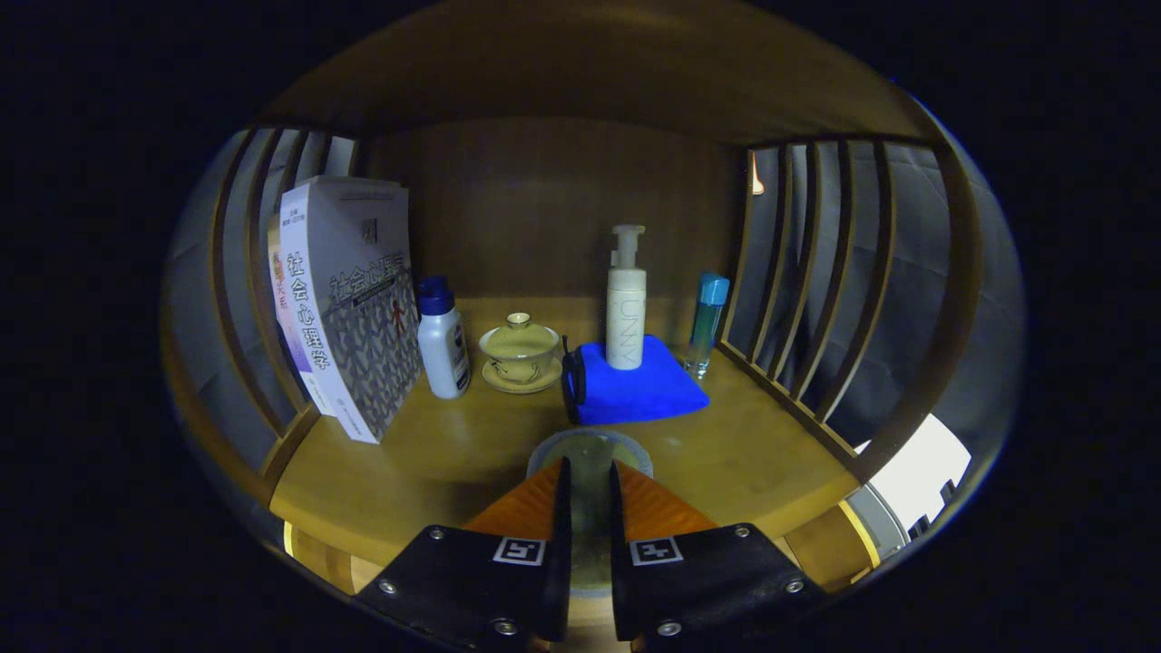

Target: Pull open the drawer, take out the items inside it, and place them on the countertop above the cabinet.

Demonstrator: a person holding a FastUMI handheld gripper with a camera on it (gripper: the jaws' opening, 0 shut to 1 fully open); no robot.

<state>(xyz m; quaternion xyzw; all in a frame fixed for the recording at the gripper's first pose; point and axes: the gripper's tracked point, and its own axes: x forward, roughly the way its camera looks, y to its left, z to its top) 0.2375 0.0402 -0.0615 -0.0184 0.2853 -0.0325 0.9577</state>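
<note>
Now, gripper point(590, 472): its two fingers are squeezed on a small round thing point(590, 449), a flat greenish disc, maybe a lid or dish.
Where it is: the round thing sits between the fingers, low over the front of the wooden countertop point(453, 453).
Which way to go: bare wood lies right under it, so I think the next move is straight down.
What is ahead: a blue cloth point(635, 385) with a pump bottle point(626, 308) on it, well past the fingers.

Wooden countertop point(435, 462) – books point(349, 308), bottles point(443, 337), lidded cup point(520, 352), blue cloth point(635, 390).
</note>
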